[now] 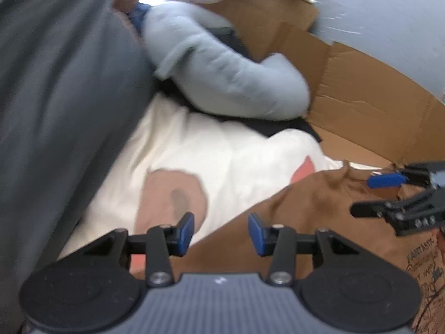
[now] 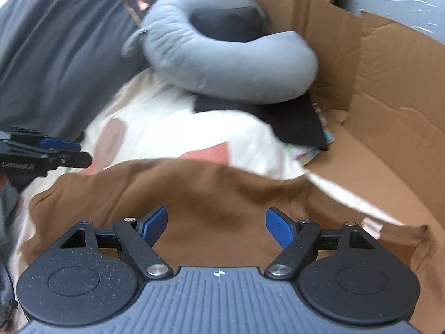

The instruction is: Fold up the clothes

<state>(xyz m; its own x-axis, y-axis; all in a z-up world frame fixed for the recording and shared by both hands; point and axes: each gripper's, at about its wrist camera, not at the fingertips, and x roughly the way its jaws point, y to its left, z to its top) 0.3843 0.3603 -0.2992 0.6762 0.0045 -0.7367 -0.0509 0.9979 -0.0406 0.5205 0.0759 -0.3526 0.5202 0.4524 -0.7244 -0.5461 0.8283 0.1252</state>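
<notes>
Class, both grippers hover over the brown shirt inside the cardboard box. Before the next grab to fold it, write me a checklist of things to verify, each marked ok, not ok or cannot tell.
1. Left gripper jaws open and holding nothing: ok.
2. Right gripper jaws open and holding nothing: ok.
3. Brown shirt on top of the white cloth, nothing covering it: ok.
4. Shirt lying flat, ready to fold: not ok; its edges are rumpled and one corner runs toward the cardboard box wall.
5. Grey pillow away from the shirt: ok; it lies at the far end.
6. Sleeves and collar located: cannot tell; the pictures are blurred.
</notes>
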